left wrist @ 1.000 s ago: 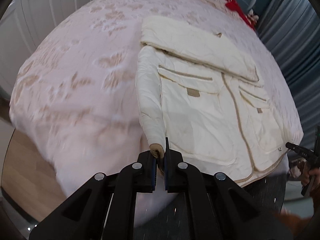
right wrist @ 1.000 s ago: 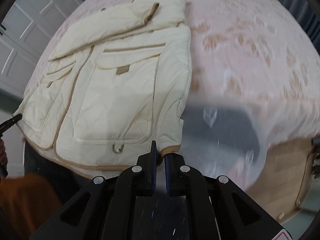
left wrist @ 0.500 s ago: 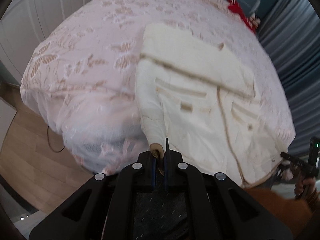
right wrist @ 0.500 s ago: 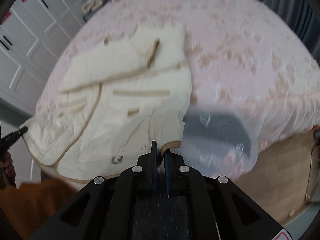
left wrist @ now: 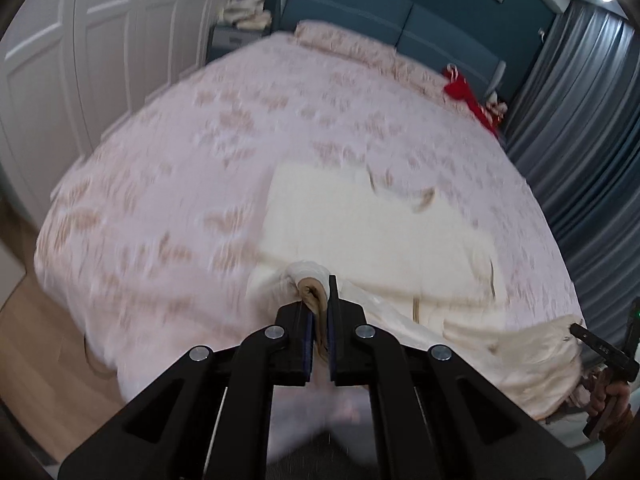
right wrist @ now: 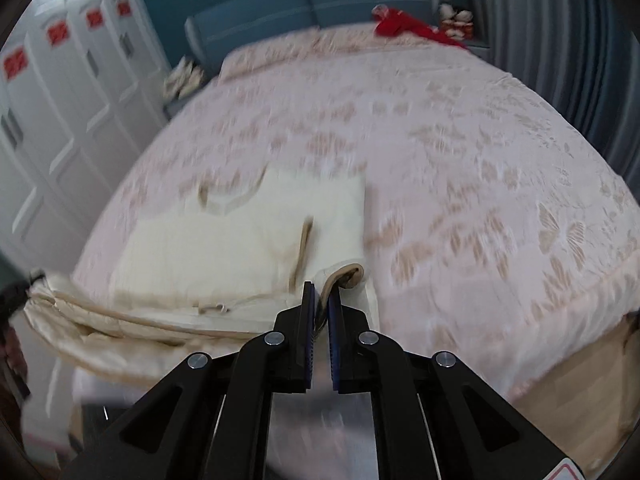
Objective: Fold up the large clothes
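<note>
- The bed (left wrist: pixel 192 184) fills most of both wrist views, covered by a pale pink bedspread (right wrist: pixel 460 168) with a tan leaf and butterfly pattern; both views are smeared by motion blur.
- A white panelled wardrobe (left wrist: pixel 80 48) stands along one side of the bed, and grey curtains (left wrist: pixel 580 128) hang on the other.
- A teal headboard (right wrist: pixel 320 0) closes the far end of the bed, with a patterned pillow (left wrist: pixel 344 44) lying just in front of it.
- The cream jacket (left wrist: pixel 360 224) with tan trim lies on the near part of the bed; its near hem is raised off the bedspread and hangs slack between the two grippers.
- A red cloth (right wrist: pixel 404 26) lies at the far corner of the bed near the curtains.
- The left gripper (left wrist: pixel 320 312) has its jaws pressed together on a tan-edged, bunched corner of the jacket, which bulges out just past the fingertips.
- The right gripper (right wrist: pixel 321 308) has its jaws pinching the opposite tan-edged corner of the jacket, the fabric curling over beside the tips.
- In the left wrist view the right gripper shows at the right edge, held in a hand (left wrist: pixel 610 398), with the jacket's hem reaching up to it.
</note>
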A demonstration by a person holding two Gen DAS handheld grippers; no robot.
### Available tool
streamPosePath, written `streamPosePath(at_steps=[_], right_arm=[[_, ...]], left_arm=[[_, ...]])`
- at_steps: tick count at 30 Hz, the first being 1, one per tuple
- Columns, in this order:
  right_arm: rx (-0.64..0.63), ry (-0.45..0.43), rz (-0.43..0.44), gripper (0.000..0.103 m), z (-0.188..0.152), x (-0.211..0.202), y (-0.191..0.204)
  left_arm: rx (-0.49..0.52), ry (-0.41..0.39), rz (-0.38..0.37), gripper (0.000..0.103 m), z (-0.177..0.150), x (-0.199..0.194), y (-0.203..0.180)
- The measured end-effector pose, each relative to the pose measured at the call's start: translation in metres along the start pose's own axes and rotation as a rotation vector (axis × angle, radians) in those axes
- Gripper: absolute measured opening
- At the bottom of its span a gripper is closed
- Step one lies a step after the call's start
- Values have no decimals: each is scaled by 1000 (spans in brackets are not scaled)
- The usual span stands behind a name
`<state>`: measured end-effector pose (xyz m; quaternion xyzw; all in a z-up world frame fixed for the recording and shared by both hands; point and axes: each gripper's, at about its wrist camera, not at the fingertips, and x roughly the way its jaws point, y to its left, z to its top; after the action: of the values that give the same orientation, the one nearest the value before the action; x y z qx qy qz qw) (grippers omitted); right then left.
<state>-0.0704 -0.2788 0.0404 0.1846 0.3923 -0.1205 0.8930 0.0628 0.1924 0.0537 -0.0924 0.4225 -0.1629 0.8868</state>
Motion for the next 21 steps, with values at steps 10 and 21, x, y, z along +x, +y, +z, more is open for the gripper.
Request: streamPosePath(at_steps=[10,21], right_arm=[[192,-100,14,5,51,78,-11],[239,-94,-27,5,89,162,-12]], left_arm=[[-34,-70,44,5,69,78,-8],[-14,-40,129,5,112,171,-10]])
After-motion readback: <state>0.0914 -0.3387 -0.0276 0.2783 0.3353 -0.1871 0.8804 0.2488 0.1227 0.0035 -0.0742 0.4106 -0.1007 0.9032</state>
